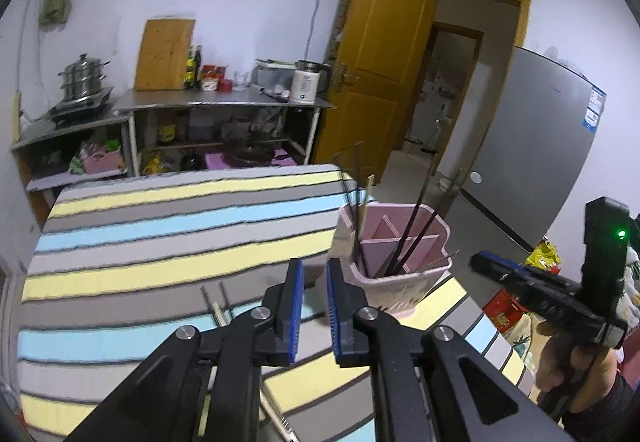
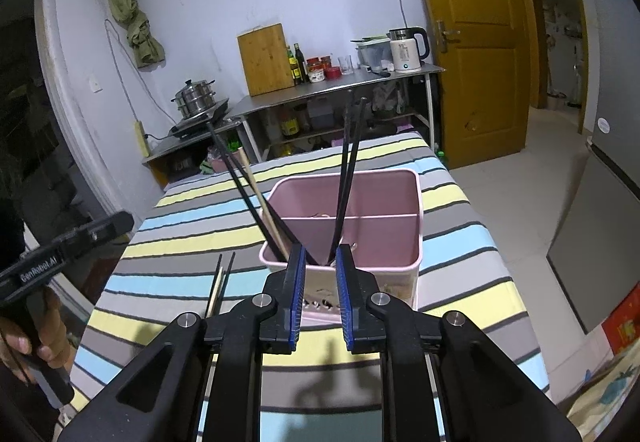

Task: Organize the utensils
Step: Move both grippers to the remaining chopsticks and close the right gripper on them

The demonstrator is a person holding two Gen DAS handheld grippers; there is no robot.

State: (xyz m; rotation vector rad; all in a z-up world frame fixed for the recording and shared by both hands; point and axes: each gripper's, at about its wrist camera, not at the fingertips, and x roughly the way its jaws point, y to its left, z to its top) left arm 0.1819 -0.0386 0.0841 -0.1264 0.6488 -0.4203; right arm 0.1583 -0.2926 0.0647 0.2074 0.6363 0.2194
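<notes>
Right wrist view suggests the sorting is well along: five chopsticks stand in the pink divided holder (image 2: 344,217), three at its ten o'clock corner, two centrally. Two more chopsticks (image 2: 219,284) lie on the striped tablecloth (image 2: 460,201) at eight o'clock. Right gripper (image 2: 320,292) and left gripper (image 1: 314,310) both gape empty.

Left tool (image 1: 315,274) — black plastic arms, blue ribbed pads (image 1: 297,316), round silver screws (image 1: 261,313) at pivots. Right tool (image 2: 321,262) same build; seen from left camera, its housing carries green light (image 1: 621,234). White "GenRobot.AI" lettering (image 2: 38,270) on left tool's body. Dark sleeve (image 1: 616,398) at person's right wrist.
</notes>
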